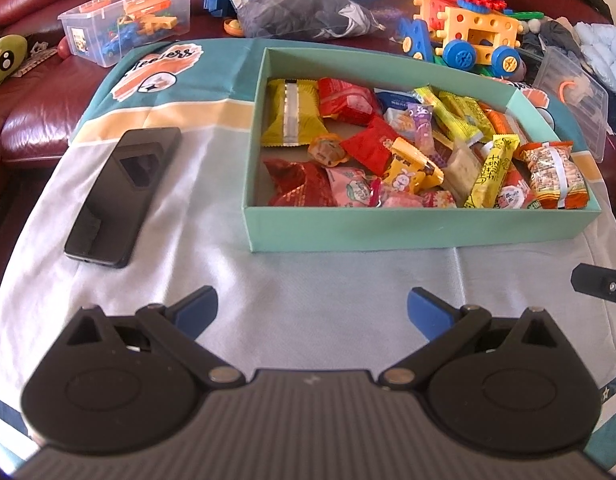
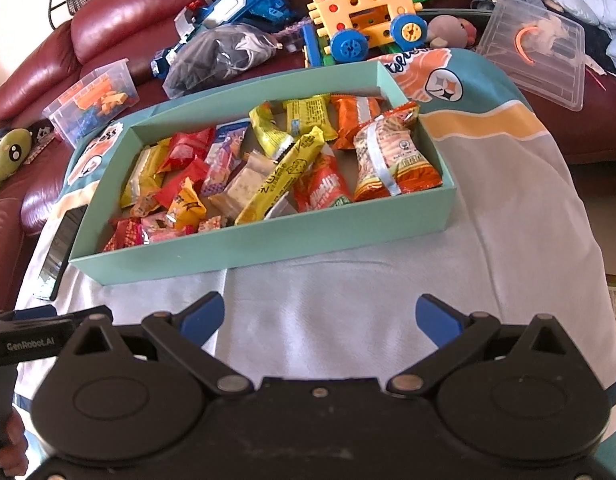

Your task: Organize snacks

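While both grippers are held low over the pale cloth [image 1: 308, 272] that covers the table, nothing is grasped by either of them. The left gripper [image 1: 311, 308] is seen with its blue-tipped fingers [image 1: 196, 312] spread wide apart and empty, and the right gripper [image 2: 319, 316] is likewise released, its blue pads [image 2: 435, 320] well separated above bare cloth. A shallow rectangular mint-green cardboard box [image 1: 407, 228] is set on the cloth ahead of both grippers, and the wrapped snacks [image 1: 391, 148] are all gathered inside it in a loose heap. Among them, a long yellow bar wrapper [image 2: 282, 176] is laid diagonally across the pile, a clear-and-orange packet of crackers [image 2: 391, 160] is found at the right end of the box, and a flat yellow pouch with a silver seam [image 1: 292, 114] is lying at the far left corner. A black smartphone [image 1: 120, 196] is placed flat on the cloth just to the left of the box, apart from it. Behind the cloth, on a dark red leather sofa [image 2: 120, 24], a yellow and blue plastic construction-toy vehicle [image 1: 475, 36], a clear plastic bin of toy parts [image 1: 128, 24] and a transparent bag of dark items [image 1: 304, 12] are scattered. A clear plastic lid [image 2: 535, 60] is rested at the far right.
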`<state>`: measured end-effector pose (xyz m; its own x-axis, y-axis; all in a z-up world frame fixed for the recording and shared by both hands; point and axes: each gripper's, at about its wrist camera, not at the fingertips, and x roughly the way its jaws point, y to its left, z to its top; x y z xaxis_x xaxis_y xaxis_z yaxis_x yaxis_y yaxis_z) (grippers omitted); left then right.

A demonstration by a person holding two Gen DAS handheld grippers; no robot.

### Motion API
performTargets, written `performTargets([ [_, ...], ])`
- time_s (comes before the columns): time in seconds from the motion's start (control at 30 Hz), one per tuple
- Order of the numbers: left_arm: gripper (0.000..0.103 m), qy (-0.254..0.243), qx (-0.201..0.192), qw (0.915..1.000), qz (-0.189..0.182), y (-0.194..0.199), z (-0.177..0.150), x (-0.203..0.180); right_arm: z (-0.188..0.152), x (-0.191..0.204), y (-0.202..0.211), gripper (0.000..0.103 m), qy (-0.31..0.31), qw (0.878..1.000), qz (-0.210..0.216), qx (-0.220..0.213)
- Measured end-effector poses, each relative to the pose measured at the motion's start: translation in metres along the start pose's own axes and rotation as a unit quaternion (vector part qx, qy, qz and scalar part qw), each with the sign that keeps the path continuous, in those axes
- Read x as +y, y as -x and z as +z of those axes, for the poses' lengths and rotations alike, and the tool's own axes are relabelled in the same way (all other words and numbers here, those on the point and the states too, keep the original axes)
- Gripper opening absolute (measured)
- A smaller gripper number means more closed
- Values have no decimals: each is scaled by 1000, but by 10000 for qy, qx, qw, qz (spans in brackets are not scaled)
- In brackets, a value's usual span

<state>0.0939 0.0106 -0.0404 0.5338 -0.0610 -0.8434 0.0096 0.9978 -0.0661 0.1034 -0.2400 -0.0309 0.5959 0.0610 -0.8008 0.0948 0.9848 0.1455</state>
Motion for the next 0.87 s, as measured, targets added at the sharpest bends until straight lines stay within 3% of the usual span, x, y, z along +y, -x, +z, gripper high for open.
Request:
performTargets([
  [0.87,103,-103,-94,9999,0,18,10,0,8,4,13,103,141,9998,-44,-110],
])
